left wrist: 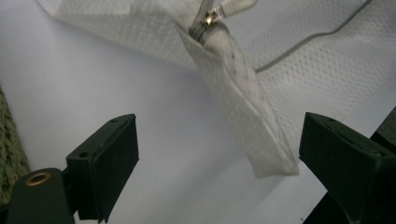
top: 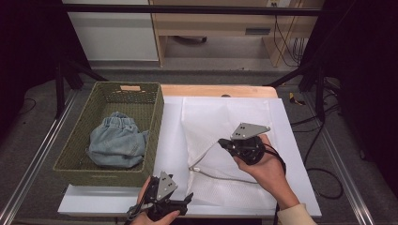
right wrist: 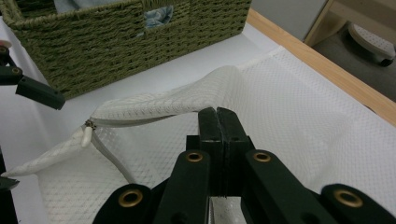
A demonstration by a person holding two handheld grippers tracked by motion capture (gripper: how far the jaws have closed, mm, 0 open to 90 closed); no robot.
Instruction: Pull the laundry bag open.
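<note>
Two tongs: right tongs [right wrist: 217, 122] pinch white mesh bag [top: 225, 122] on tabletop [top: 300, 154], lifting its edge by zipper [right wrist: 87, 125]. Left tongs [left wrist: 217, 154] spread wide, w/ bag corner between. Jeans [top: 116, 140] in basket [top: 155, 136].

Denim garment [top: 116, 143] in woven basket [top: 155, 123], right hand-held gripper [top: 226, 143] lifting white mesh bag [top: 225, 117]

White mesh cloth bag [top: 225, 140]; woven basket [top: 155, 136]; denim [top: 116, 140].

White-covered table [top: 291, 140] carries a wicker basket [top: 155, 136] (seemingly woven) and mesh bag [top: 211, 117].
</note>
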